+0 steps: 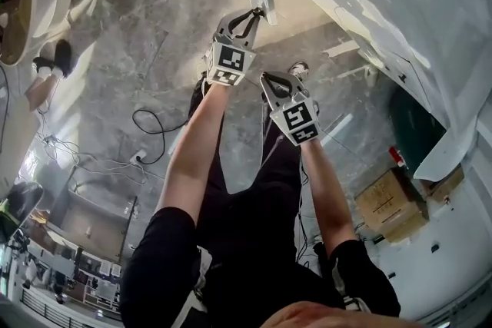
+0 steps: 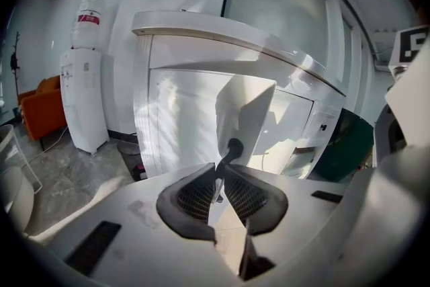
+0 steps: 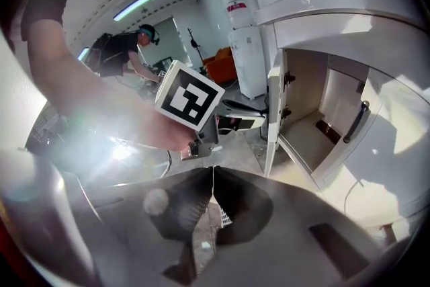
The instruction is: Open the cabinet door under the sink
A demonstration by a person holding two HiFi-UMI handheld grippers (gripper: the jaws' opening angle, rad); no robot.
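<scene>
the left gripper (image 2: 220, 175) has its fingers (image 2: 195, 195) pinched shut on the dark handle (image 2: 234, 146) of the cabinet door (image 2: 247, 107), and the next pull turns on that. the handle rises from the fingers as a slim bar, roughly upright along the door's free side. so the door lies straight ahead of that gripper, with nothing between them.

the right gripper (image 3: 212, 175) hangs just beside it, a little nearer the person, its fingers closed together on nothing. the left is plainly the working one.

from the right gripper view the door stands swung well out from the cabinet (image 3: 312, 111), almost edge-on. it is hinged at the left side of the opening, and the bare inside shows. i'd judge the opening mostly done. any further travel would have to follow an arc round those hinges rather than a straight tug, or the thin handle could slip out of the pinch.

a second door (image 3: 386, 138) to the right has its own upright bar handle. it looks ajar too, though i can't be sure.

the white counter (image 2: 222, 33) runs across above the doors. the floor (image 1: 138, 50) is grey marbled stone, with a black cable (image 1: 150, 127) looping on it near the person's legs. a water dispenser (image 2: 84, 97) stands at the far left against the wall, well apart from the cabinet.
</scene>
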